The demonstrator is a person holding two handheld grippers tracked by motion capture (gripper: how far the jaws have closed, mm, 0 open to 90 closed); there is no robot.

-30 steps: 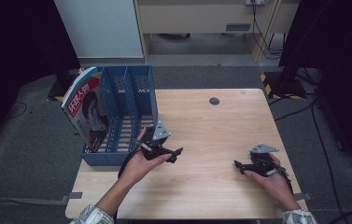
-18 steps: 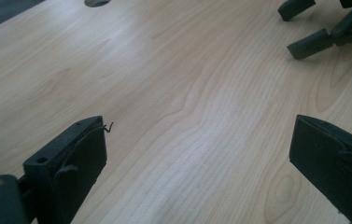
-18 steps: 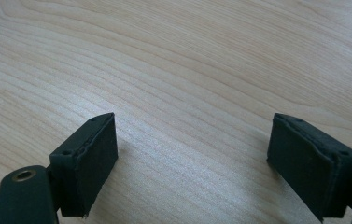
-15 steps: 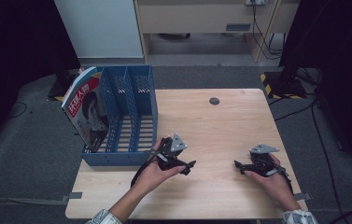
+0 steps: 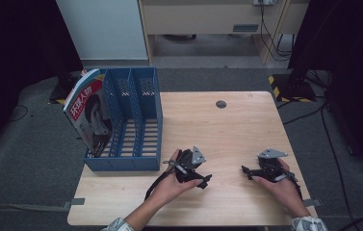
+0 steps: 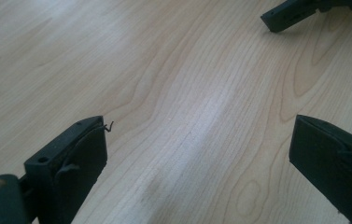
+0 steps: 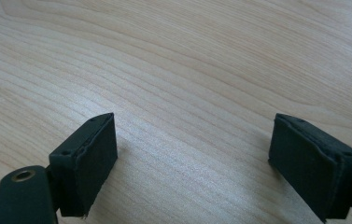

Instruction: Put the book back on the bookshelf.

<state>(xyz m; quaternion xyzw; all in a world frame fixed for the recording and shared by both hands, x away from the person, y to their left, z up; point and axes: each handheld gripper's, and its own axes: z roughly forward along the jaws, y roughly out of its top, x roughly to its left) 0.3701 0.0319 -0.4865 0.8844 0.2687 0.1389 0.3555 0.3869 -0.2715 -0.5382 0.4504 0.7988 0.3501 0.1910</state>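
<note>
Pulled back from the blue file rack [image 5: 126, 122], the left gripper [image 5: 207, 179] now rests spread and empty on the table [image 5: 227, 130], facing the right gripper [image 5: 243, 169], likewise spread; the magazine [image 5: 90, 113] stands filed beyond its left.

The left gripper [image 5: 206, 181] is black with a grey three-cornered plate on top, held low over the near middle of the wooden table, just right of the blue file rack's near corner; its jaws stand wide apart with bare wood between them. The right gripper [image 5: 244, 172], of the same make, rests at the near right of the table, pointing left toward the other, jaws likewise spread and holding nothing
</note>
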